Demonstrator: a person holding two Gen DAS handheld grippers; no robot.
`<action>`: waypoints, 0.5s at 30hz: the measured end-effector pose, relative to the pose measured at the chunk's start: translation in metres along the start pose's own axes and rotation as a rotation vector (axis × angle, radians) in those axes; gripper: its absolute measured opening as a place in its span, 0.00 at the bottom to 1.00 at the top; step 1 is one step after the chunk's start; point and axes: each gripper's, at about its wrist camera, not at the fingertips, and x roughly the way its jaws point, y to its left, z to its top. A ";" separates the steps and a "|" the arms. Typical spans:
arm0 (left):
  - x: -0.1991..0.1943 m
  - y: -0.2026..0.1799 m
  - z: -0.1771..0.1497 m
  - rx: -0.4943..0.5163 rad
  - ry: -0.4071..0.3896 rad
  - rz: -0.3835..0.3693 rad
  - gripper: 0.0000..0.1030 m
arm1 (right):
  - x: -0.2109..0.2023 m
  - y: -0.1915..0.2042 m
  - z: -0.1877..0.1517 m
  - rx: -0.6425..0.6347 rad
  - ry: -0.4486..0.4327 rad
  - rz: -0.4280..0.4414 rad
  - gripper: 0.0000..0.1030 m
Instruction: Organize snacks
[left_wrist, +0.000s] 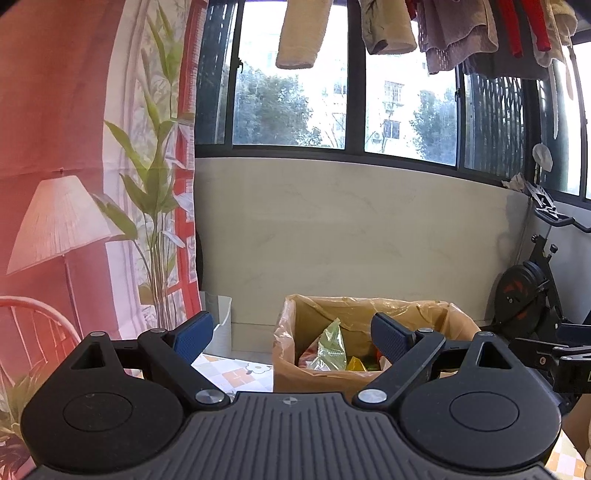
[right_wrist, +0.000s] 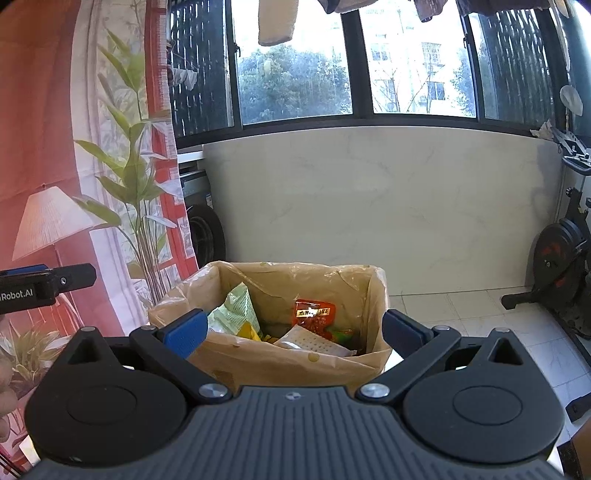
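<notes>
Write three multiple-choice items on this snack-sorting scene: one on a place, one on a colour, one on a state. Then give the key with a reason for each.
1. Where do the snack packets lie?
A. Inside the lined box
B. On the exercise bike
C. On the window sill

2. What colour are the gripper pads?
A. Yellow
B. Blue
C. White

3. How does the right gripper stand?
A. Shut on a packet
B. Shut on nothing
C. Open, holding nothing

Key:
1 A: the red packet and the green packet sit within the lined box.
2 B: the pads show blue on both tools.
3 C: the right gripper has its jaws wide apart with no packet between them; the left gripper stands likewise.
</notes>
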 end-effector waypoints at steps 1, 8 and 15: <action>0.000 0.000 0.000 0.001 0.001 0.000 0.91 | 0.000 0.000 0.000 0.002 0.000 0.000 1.00; -0.001 -0.001 0.000 0.001 0.002 0.000 0.91 | -0.001 -0.003 -0.001 0.014 0.008 -0.002 1.00; 0.000 0.000 -0.002 0.000 0.010 0.007 0.91 | -0.002 -0.006 -0.003 0.019 0.013 -0.017 1.00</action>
